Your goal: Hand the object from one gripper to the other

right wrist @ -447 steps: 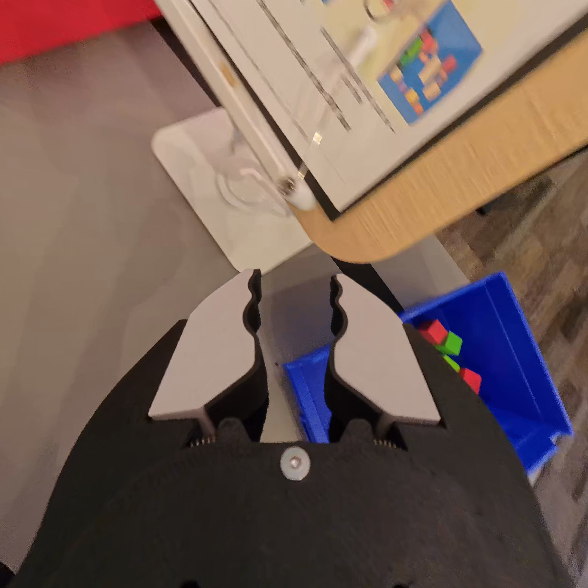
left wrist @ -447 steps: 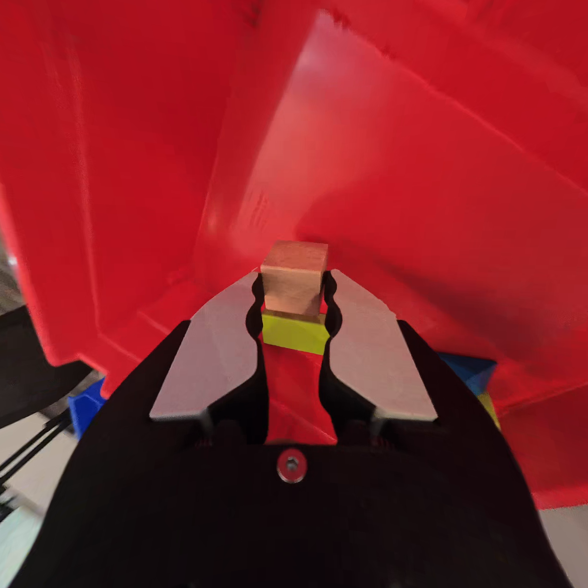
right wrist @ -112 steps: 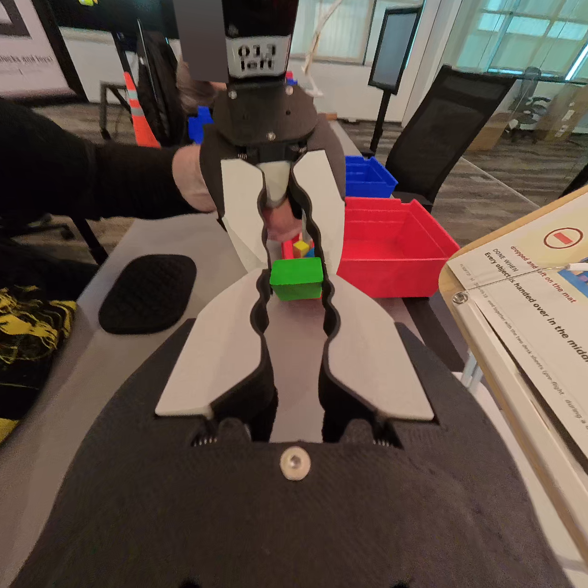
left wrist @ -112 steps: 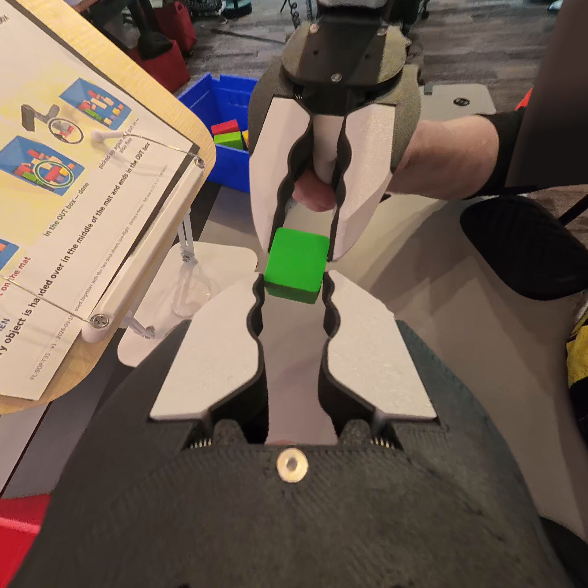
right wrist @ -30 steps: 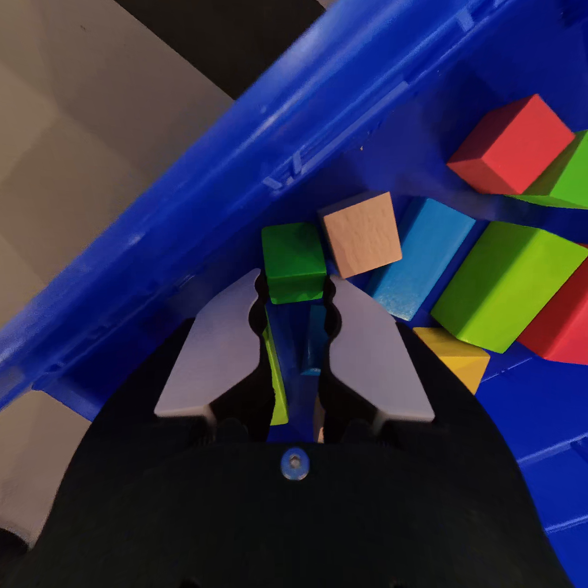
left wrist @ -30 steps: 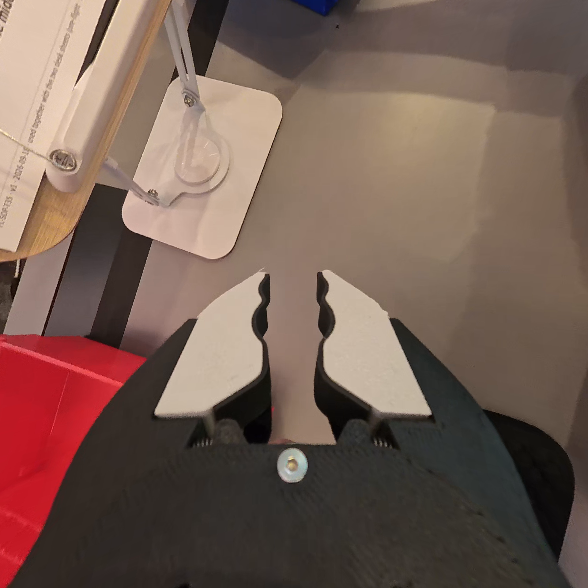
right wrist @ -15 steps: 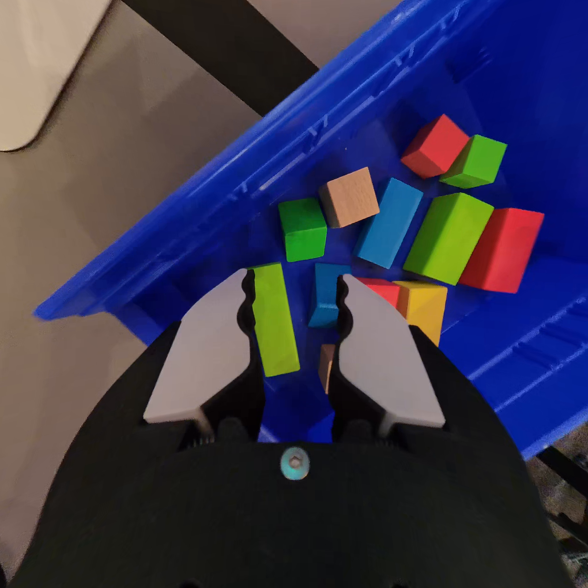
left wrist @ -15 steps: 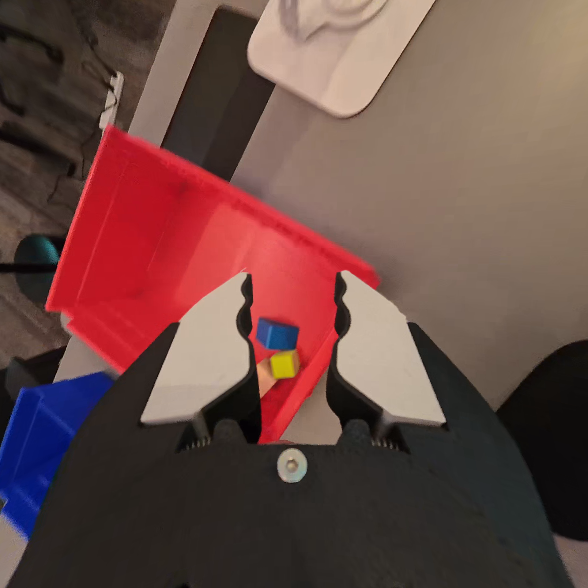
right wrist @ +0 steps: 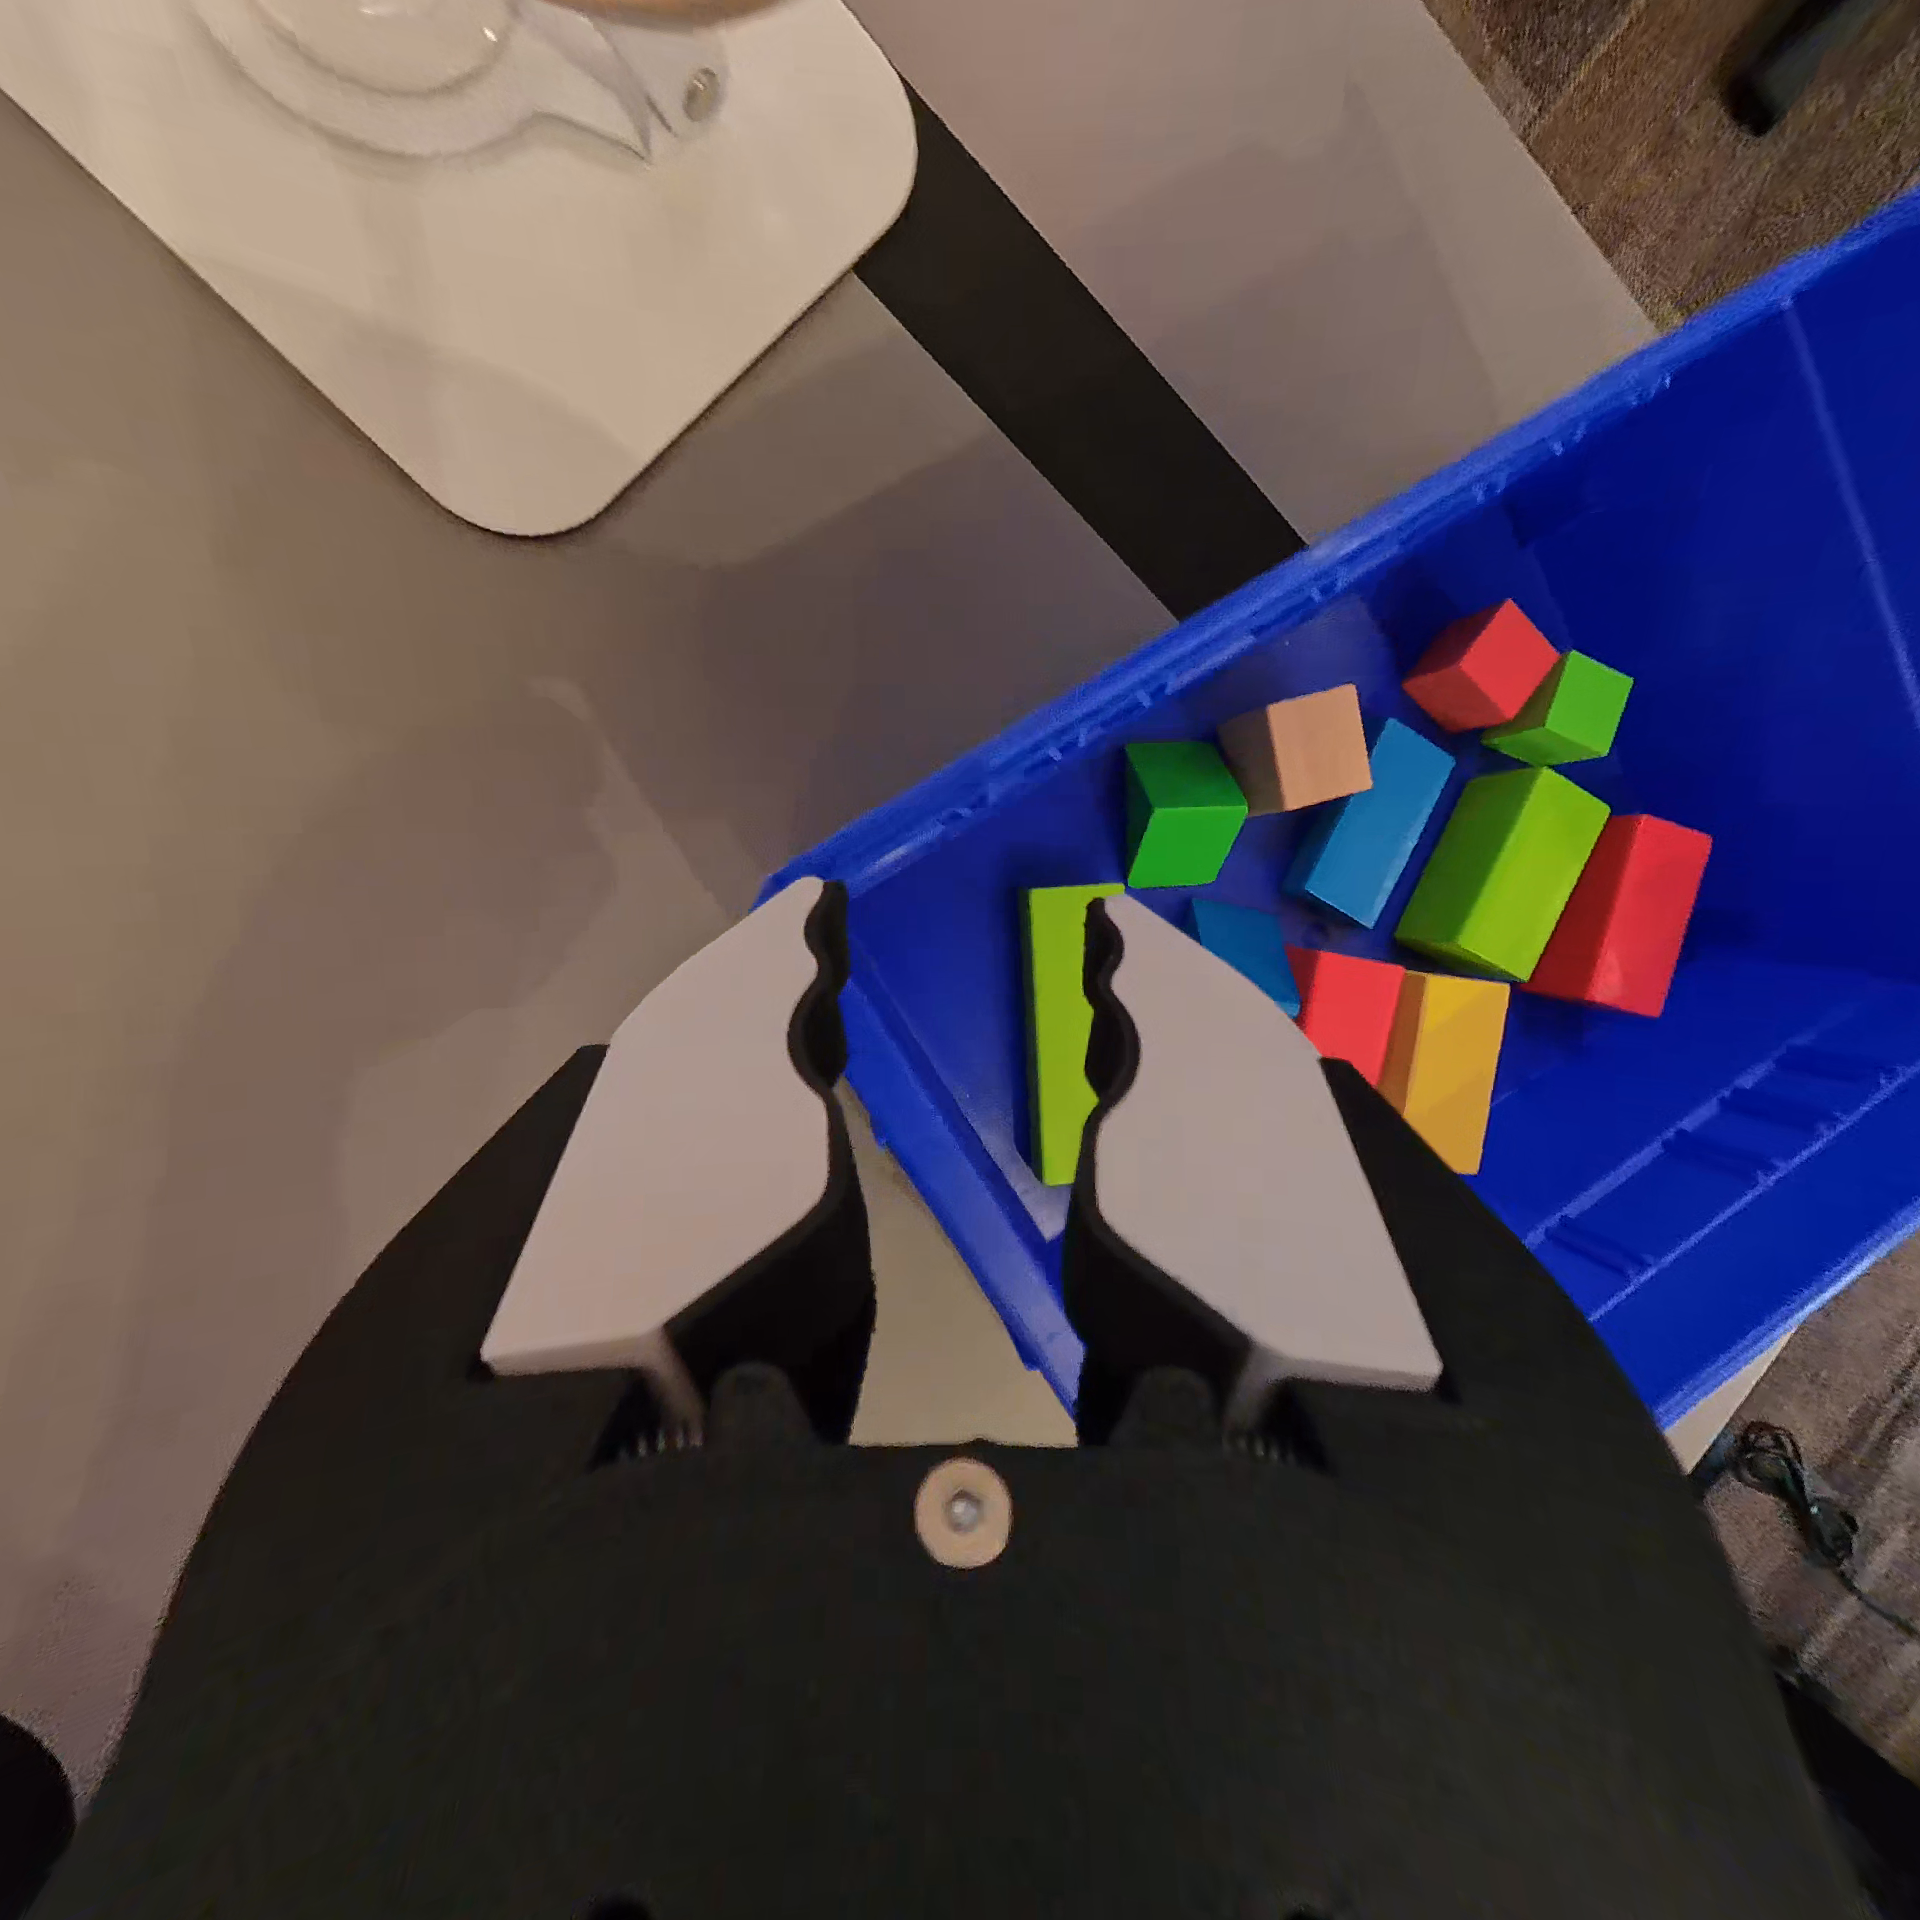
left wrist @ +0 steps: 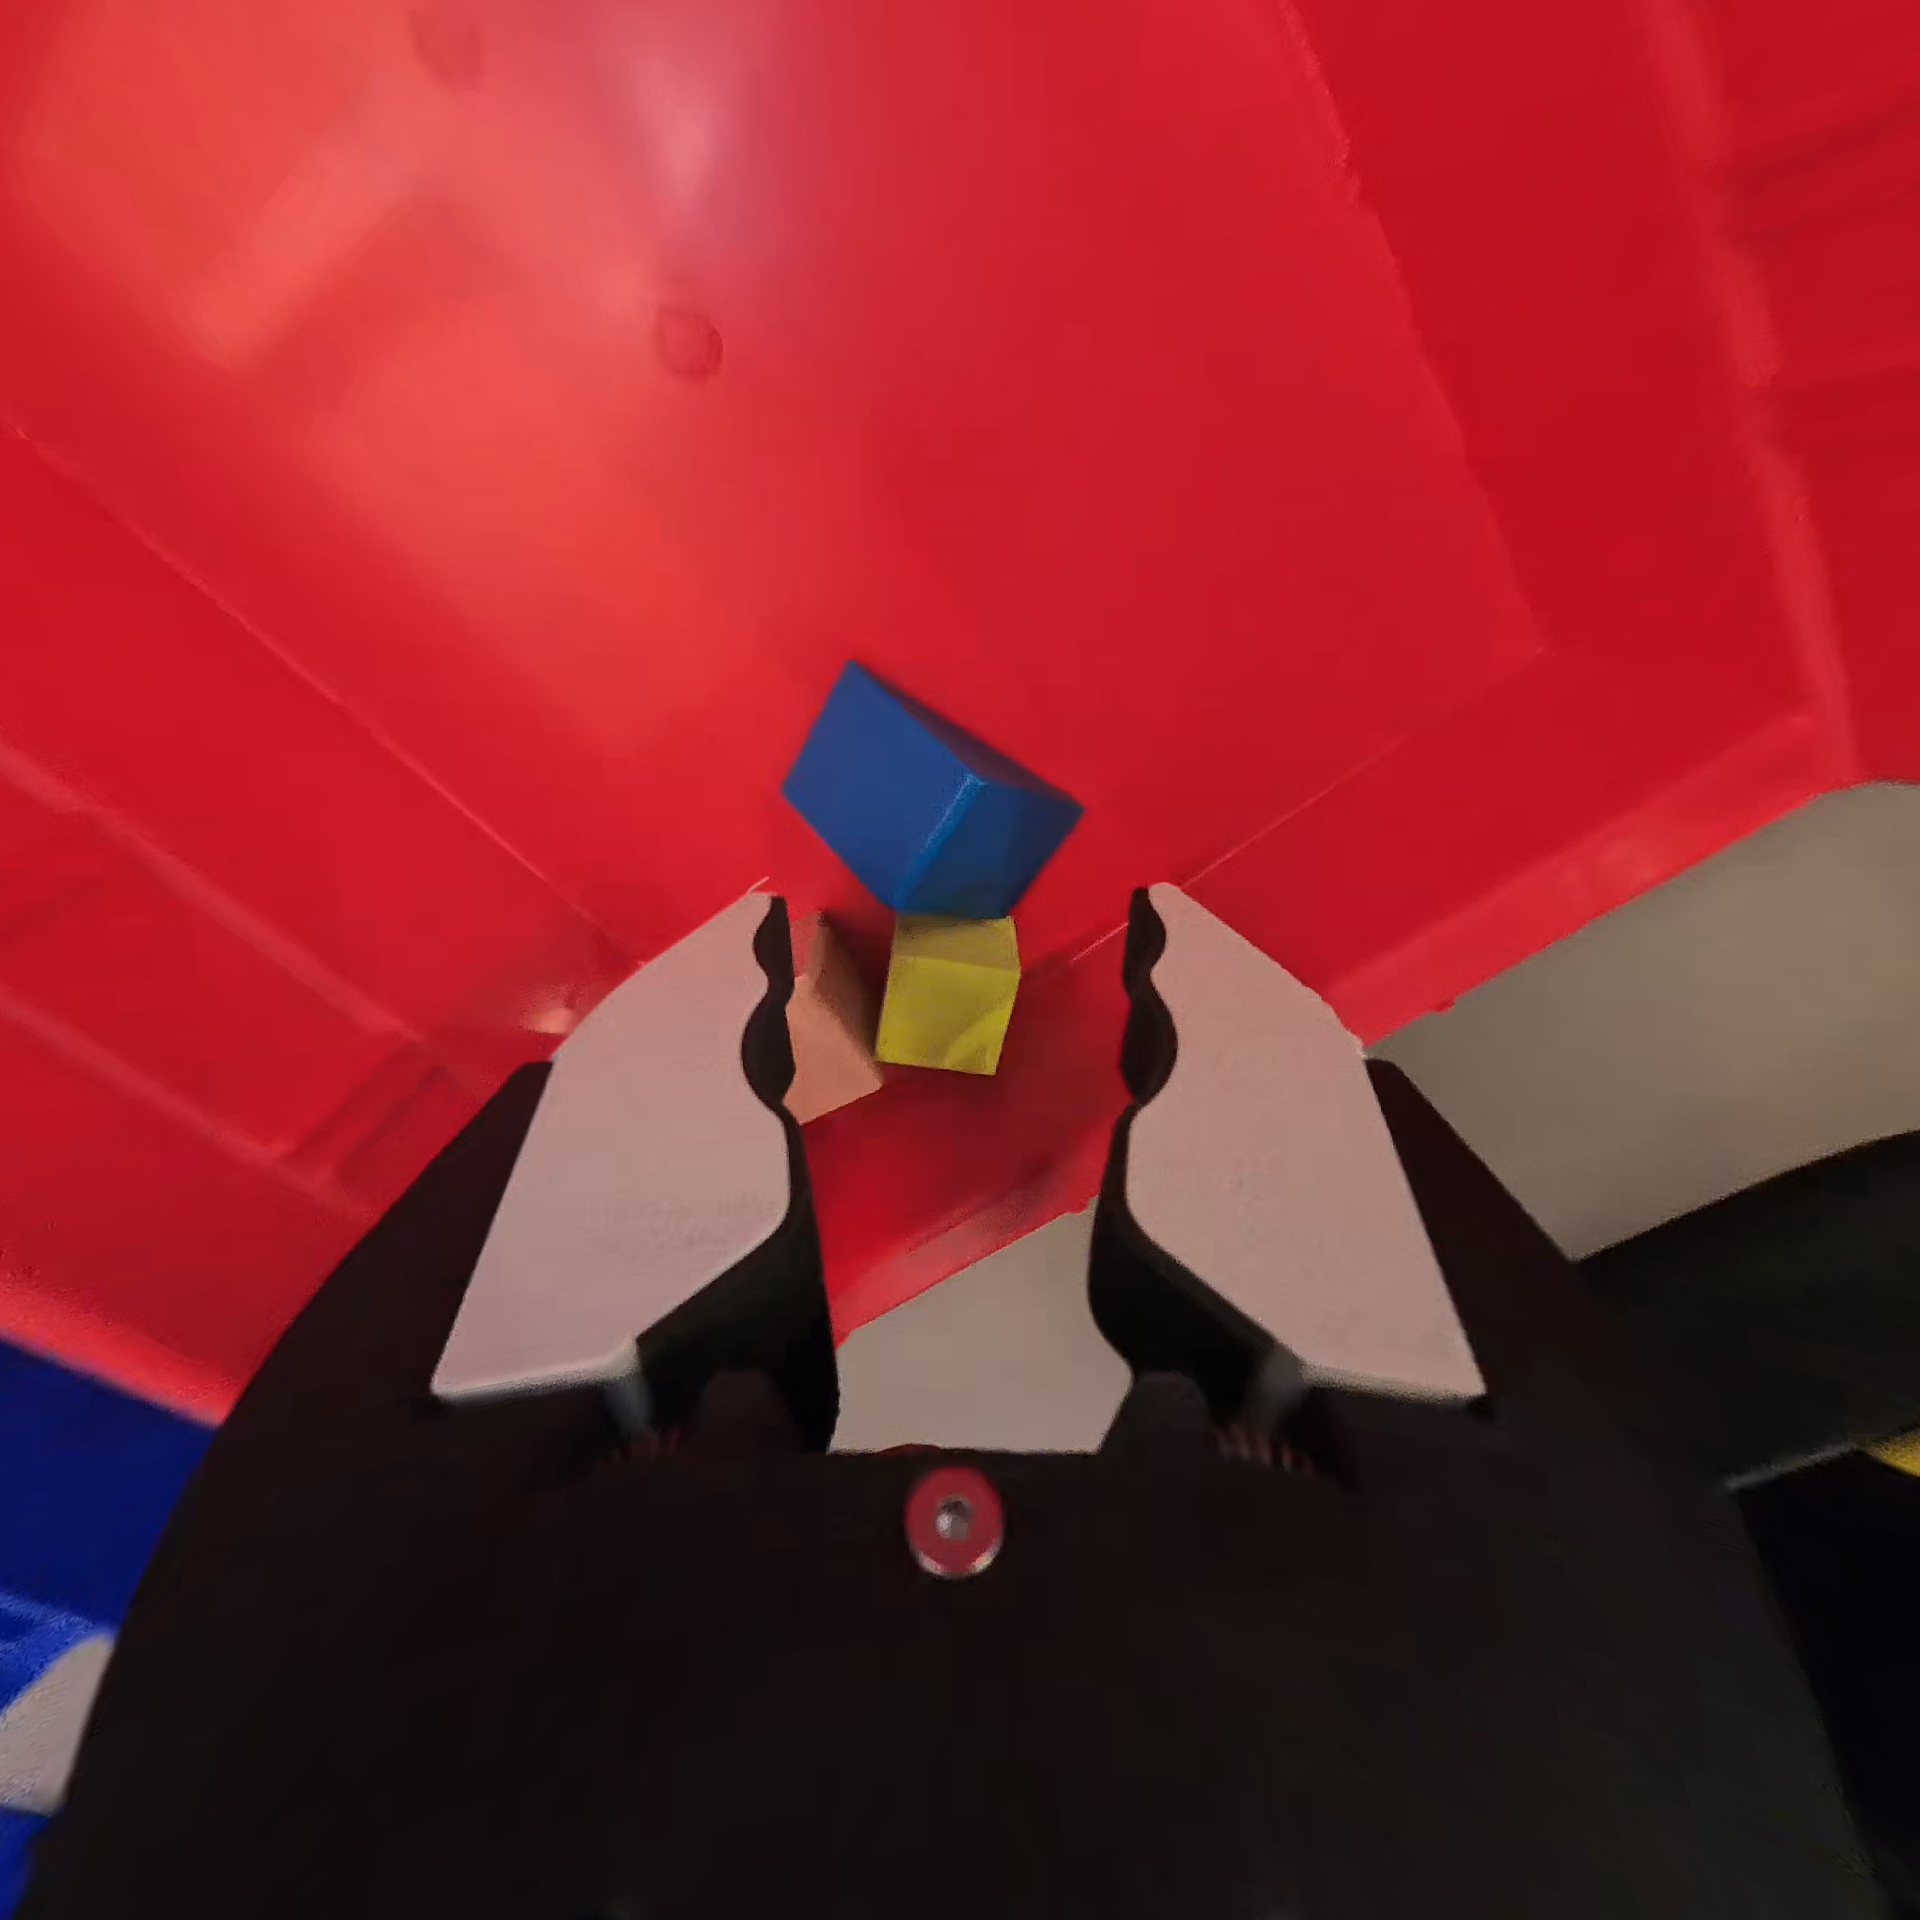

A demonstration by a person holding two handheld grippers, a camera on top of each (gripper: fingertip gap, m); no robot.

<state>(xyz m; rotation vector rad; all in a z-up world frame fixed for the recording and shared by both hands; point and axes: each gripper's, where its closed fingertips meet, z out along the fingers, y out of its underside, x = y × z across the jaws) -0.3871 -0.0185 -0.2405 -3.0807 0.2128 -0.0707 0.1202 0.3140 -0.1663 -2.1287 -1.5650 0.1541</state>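
- The green cube [right wrist: 1182,816] lies loose in the blue bin [right wrist: 1714,499], close to the near wall, touching a plain wooden cube [right wrist: 1304,746] on its right.
- Around it we see a light blue bar [right wrist: 1371,821], a lime green block [right wrist: 1496,873], two red blocks [right wrist: 1626,914] and [right wrist: 1351,1008], a yellow-orange block [right wrist: 1449,1060], a small red cube [right wrist: 1475,665] and a second green cube [right wrist: 1564,712]; a flat lime green plank [right wrist: 1055,1039] lies nearest us.
- Our right gripper [right wrist: 961,920] hangs over the bin's near corner, fingers spread and gripping nothing; the plank below shows between them, partly behind the right fingertip.
- Beyond the bin lie the grey table [right wrist: 312,779] and a white stand base [right wrist: 499,260].
- Our left gripper [left wrist: 951,914] reaches into the red bin [left wrist: 935,364], fingers spread wide and bare.
- Between and beyond those fingers sit a yellow cube [left wrist: 945,997], a tilted blue block [left wrist: 925,795] touching its top, and a wooden block [left wrist: 831,1023] beside the left fingertip.
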